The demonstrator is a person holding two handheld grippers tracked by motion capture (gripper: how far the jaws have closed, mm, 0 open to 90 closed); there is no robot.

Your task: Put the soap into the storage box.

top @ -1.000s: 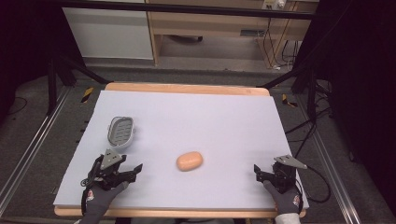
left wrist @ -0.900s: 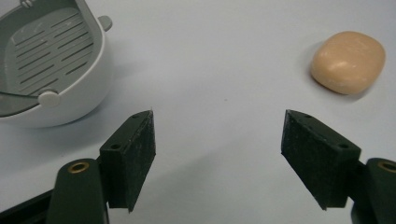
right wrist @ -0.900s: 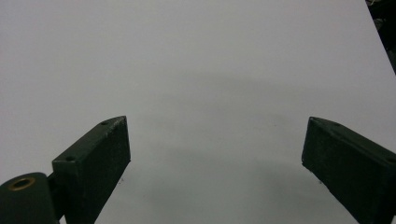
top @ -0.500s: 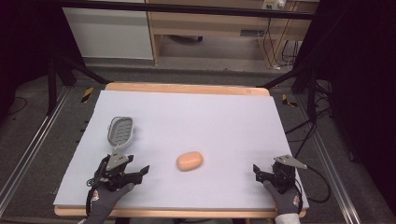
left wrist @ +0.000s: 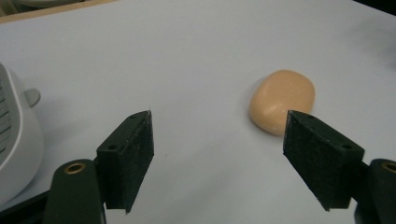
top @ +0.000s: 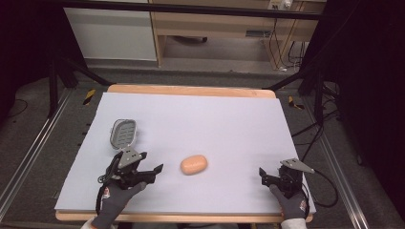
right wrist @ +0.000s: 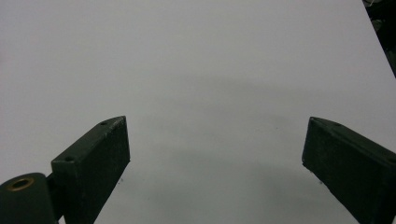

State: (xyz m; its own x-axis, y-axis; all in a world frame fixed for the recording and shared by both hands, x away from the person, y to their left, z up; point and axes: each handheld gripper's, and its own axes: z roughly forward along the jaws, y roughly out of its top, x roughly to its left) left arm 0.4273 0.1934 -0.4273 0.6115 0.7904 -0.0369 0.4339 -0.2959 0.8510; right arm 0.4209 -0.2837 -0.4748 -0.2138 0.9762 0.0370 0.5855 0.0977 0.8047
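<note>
High view: soap bar [top: 193,164] lies mid-worktop [top: 215,114], just beside left tongs [top: 152,170], soap dish [top: 123,133] behind them. Right tongs [top: 264,174] well apart, plenty of room around.

Left gripper view: jaws have just been opening, nothing between; soap [left wrist: 281,101] looks hard, light, slippery, best pinched across its short sides.

Right gripper view: jaws wide, empty.

The soap bar [top: 193,164] is lying flat on the white sheet [top: 215,124], in the near middle part. It is peach-orange, oval with rounded corners, smooth and whole. The soap dish [top: 123,133] is lying near, to its left and farther back.
</note>
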